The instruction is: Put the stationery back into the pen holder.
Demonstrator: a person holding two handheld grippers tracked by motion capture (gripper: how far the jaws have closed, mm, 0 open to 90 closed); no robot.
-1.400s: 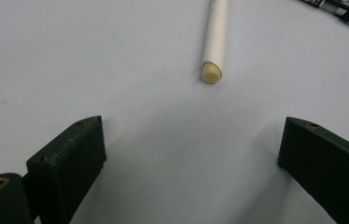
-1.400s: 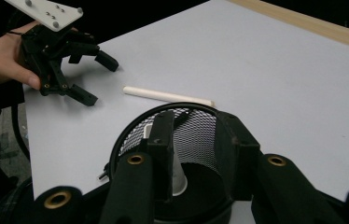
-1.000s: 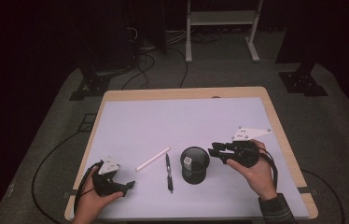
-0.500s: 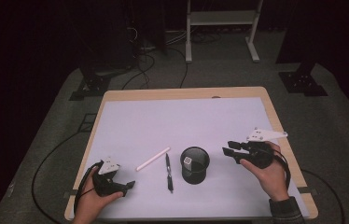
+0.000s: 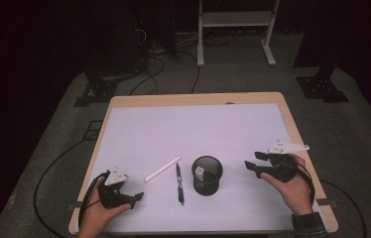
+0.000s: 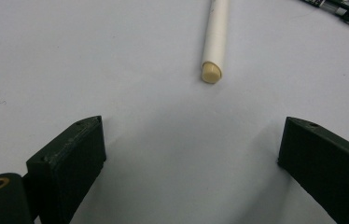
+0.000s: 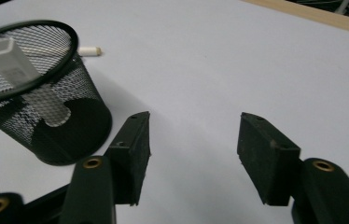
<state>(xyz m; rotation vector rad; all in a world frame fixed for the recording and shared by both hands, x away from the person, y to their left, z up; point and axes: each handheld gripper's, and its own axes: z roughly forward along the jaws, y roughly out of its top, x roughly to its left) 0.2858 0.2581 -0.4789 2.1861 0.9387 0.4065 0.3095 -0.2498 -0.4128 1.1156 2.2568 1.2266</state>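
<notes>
**White marker in the cup, right jaws empty**

The black mesh cup [image 5: 207,175] stood near the front middle of the table [image 5: 193,99], and a white marker [image 5: 200,171] leaned inside it against the rim. Just right of the cup, apart from it, the right gripper [image 5: 252,161] hovered; its jaws had just been opening and nothing was between them. Left of the cup lay a black pen [image 5: 179,182], then a white stick [image 5: 162,169]. At the near left, the left gripper [image 5: 136,197] rested with jaws released wide, empty, pointing toward the stick.
</notes>
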